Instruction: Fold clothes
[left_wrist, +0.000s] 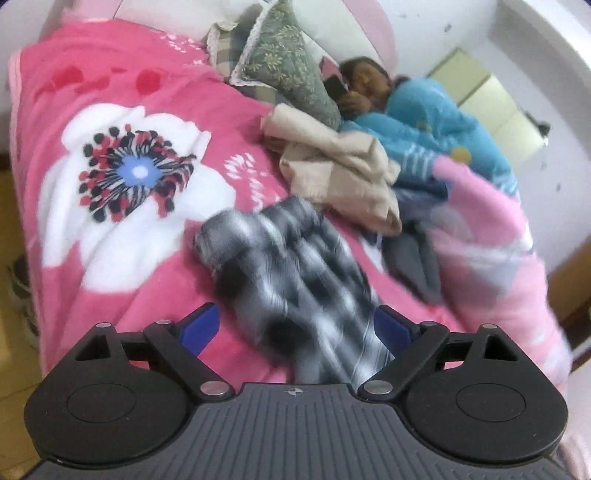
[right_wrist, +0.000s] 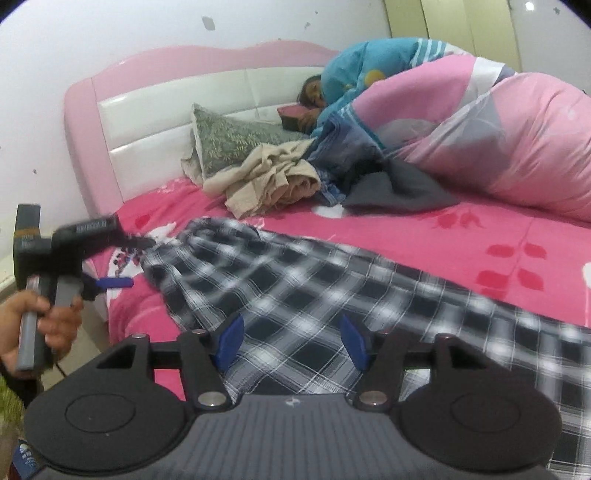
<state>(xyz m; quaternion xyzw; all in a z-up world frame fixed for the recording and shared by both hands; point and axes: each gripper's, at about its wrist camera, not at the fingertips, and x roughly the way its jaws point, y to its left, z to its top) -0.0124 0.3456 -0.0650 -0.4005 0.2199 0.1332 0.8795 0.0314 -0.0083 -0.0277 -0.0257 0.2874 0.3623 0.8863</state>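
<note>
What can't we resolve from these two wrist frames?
- Plaid garment: motion-blurred in the left wrist view; its lower right runs off the right wrist frame, so shirt or trousers is unclear.
- Left tongs: the plaid cloth covers part of the right blue pad; contact unclear.
- Beige clothes: crumpled, count unreadable.
- Grey cloth: partly under the pink duvet.

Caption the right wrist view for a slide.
Open right claw over the plaid garment spread on the pink bed.

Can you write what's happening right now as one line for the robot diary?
task: fold clothes | left gripper: open over plaid shirt | right gripper: open over shirt | shirt: spread on bed | beige pile: untouched
</note>
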